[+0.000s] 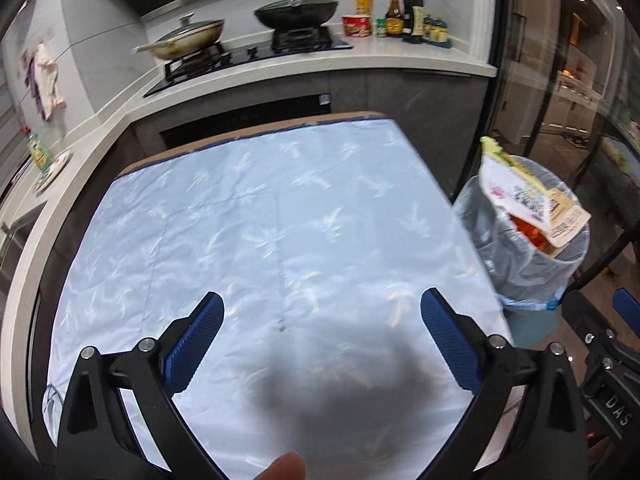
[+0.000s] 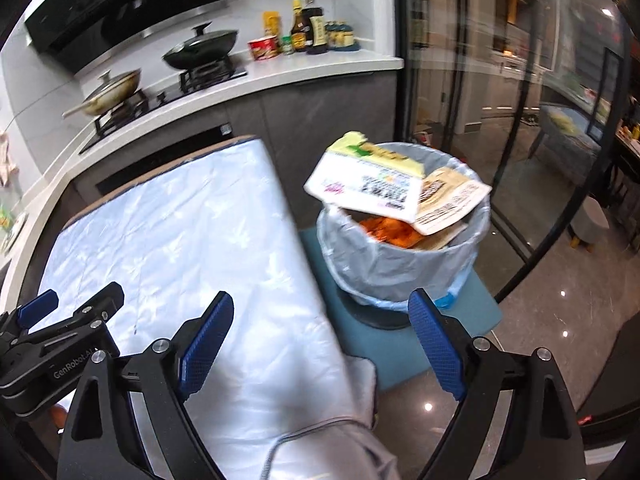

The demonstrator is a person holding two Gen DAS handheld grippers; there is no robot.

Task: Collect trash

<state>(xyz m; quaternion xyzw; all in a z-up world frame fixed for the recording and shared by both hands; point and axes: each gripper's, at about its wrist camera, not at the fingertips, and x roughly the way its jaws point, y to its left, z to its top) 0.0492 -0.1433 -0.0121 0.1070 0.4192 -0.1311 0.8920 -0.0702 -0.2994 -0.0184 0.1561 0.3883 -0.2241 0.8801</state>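
Both claws empty over the cleared table; trash sits in the bin on the right.

My left gripper point(image 1: 322, 344) and right gripper point(image 2: 320, 344) both stand with jaws spread wide, nothing between the blue pads. The white-and-yellow printed snack packet point(image 2: 366, 188) lies tilted across the far rim of the round grey-lined waste bin point(image 2: 400, 268), overhanging it, with a beige printed wrapper point(image 2: 452, 204) touching its right side and orange wrappers beneath. The bin stands just right of the pale blue patterned tablecloth point(image 1: 280, 220), ahead of my right claw and well apart from it. I judge the packet light, thin, crinkly and slippery; I would pinch its overhanging near-left edge flat between the pads.
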